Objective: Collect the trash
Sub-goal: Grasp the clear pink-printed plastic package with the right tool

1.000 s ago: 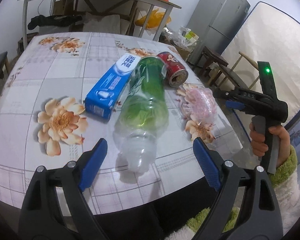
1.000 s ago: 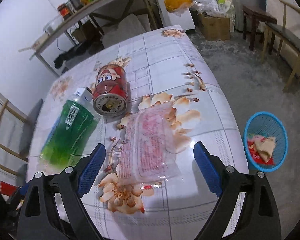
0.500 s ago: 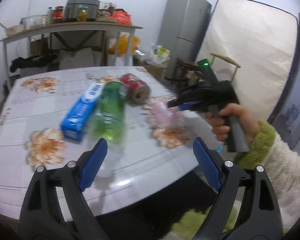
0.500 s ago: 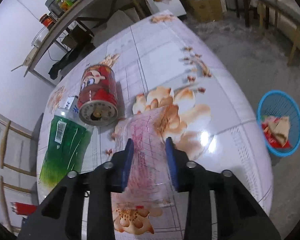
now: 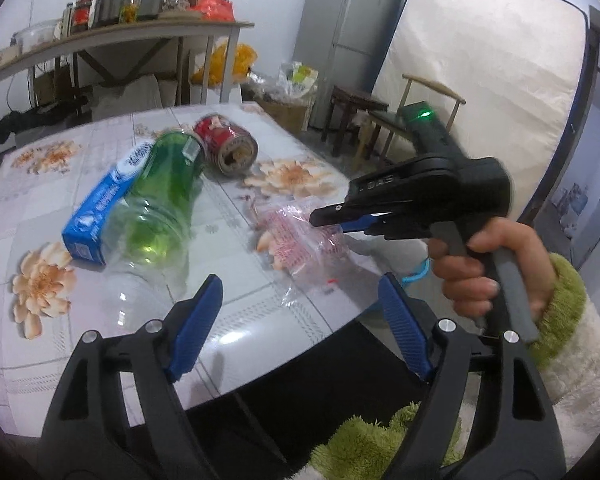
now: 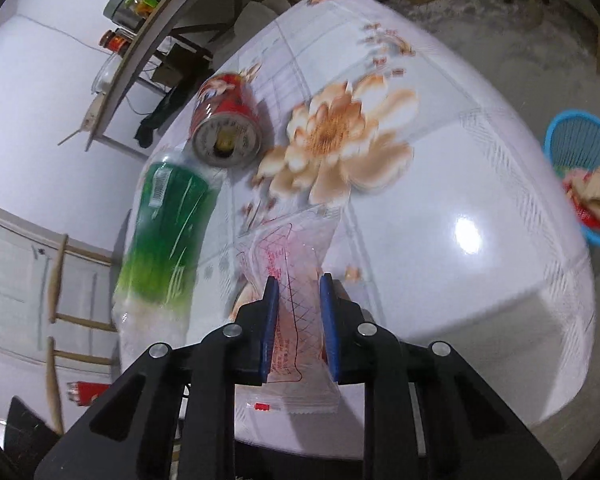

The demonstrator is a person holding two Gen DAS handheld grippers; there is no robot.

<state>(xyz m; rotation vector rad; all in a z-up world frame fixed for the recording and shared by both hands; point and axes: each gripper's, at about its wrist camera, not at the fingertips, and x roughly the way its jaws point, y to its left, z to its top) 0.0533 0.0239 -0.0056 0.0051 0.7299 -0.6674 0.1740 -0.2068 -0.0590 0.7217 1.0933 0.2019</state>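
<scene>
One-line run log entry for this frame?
step: grab wrapper | right gripper: closing on clear wrapper | left gripper: closing, empty | basket: on floor

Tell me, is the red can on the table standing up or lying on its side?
On its side. The red can lies on the table, its round end facing the camera, beside the green bottle.

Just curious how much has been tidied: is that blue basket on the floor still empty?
No: the blue basket already holds crumpled red and tan scraps in the right wrist view.
</scene>
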